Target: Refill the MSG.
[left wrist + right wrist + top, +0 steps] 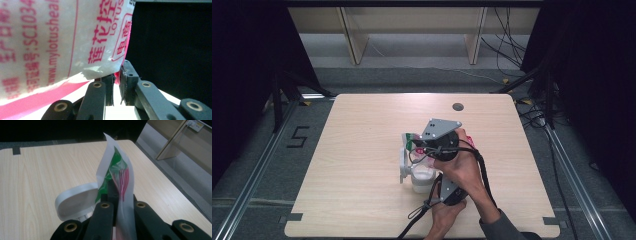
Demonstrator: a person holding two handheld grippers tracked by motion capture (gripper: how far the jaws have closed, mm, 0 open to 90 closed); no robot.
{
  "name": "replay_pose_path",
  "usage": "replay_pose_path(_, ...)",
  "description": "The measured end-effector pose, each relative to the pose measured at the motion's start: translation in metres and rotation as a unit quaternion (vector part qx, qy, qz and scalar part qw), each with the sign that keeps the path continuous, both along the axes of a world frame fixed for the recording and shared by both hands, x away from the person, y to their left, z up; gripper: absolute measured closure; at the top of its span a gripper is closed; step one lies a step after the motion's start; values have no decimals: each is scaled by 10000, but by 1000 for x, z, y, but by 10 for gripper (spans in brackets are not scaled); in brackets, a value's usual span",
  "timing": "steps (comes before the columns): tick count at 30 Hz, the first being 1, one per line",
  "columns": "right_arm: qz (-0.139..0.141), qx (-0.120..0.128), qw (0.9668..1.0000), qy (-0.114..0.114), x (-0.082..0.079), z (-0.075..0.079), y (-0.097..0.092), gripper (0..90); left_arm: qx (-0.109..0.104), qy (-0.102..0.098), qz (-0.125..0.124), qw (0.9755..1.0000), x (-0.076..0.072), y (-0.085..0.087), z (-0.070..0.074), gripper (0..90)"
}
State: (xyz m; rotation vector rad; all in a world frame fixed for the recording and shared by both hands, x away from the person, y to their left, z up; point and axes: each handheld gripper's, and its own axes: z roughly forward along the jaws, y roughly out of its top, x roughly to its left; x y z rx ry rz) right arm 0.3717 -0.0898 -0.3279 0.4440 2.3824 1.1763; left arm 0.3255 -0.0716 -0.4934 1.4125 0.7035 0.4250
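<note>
A white plastic bag (50,37) with pink print and a green patch hangs over the middle of the table. My right gripper (115,188), the one under the grey plate (439,129), is shut on the bag's (117,172) upper edge and points to the table's left. The left gripper (117,75), held by the lower hand (447,212), has its jaws almost together, pinching the bag's lower corner. Below the bag stands a white tub (422,181) with its round lid (403,162) flipped open and upright on the left side; that lid (75,200) shows past the right jaws.
The tub stands near the front middle of the light wooden table (362,130). A dark cable hole (457,106) sits near the far edge. Metal rails flank the table on the floor, and loose cables (512,50) lie at the back right.
</note>
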Motion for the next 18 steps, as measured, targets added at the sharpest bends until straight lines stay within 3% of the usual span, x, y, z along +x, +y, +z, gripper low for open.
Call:
replay_pose_path(2,-19,24,10000,81,-1,0,-1,900,14,-1,-3,10000,0,0,0,821)
replay_pose_path(11,9,178,9998,33,0,4,-7,900,41,-9,-20,10000,-1,1,0,819)
replay_pose_path(14,3,240,9997,61,-1,6,-9,900,83,2,210,9997,-2,3,-1,816)
replay_pose_path(18,-1,282,9996,78,0,6,-11,900,134,-10,203,9997,-2,4,-2,816)
